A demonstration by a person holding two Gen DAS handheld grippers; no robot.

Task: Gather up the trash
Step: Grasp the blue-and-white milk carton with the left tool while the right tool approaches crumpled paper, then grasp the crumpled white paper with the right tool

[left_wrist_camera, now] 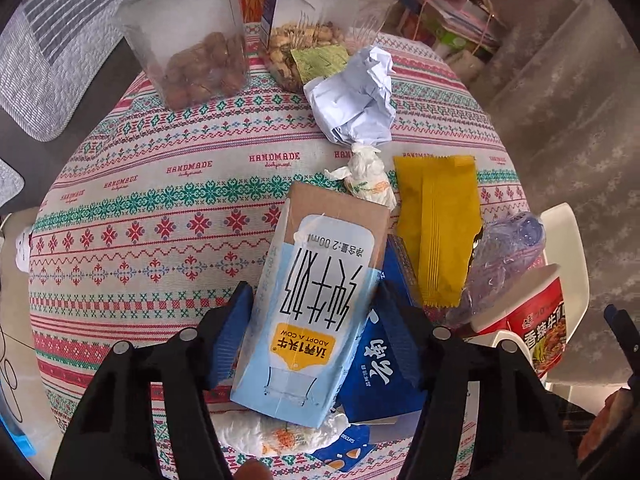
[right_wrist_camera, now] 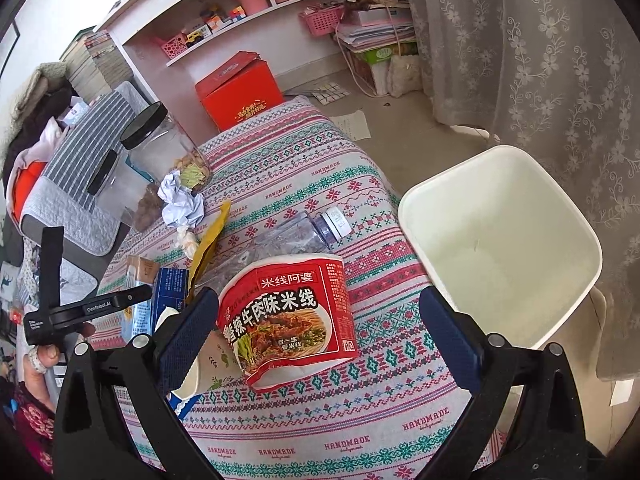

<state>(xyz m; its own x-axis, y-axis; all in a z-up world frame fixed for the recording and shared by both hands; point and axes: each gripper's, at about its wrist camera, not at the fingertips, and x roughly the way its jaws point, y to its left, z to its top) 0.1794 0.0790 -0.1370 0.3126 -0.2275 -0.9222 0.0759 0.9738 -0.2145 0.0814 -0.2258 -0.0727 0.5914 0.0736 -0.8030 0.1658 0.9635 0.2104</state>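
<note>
In the left wrist view my left gripper (left_wrist_camera: 314,332) points down at a light blue milk carton (left_wrist_camera: 308,304) lying on the patterned tablecloth (left_wrist_camera: 160,208), with both blue pads against its sides. A dark blue carton (left_wrist_camera: 380,368) lies beside it and a tissue (left_wrist_camera: 280,436) beneath. In the right wrist view my right gripper (right_wrist_camera: 320,336) stands wide open around a red instant noodle cup (right_wrist_camera: 292,312) lying on its side; the right pad is well apart from it. A white bin (right_wrist_camera: 500,240) stands just right of the table edge.
Crumpled white paper (left_wrist_camera: 356,96), a twisted tissue (left_wrist_camera: 368,176), a yellow wrapper (left_wrist_camera: 436,228) and a crushed plastic bottle (left_wrist_camera: 500,264) lie on the cloth. Two jars of nuts (left_wrist_camera: 188,40) stand at the far edge. A paper cup (right_wrist_camera: 208,364) lies by the right gripper's left finger.
</note>
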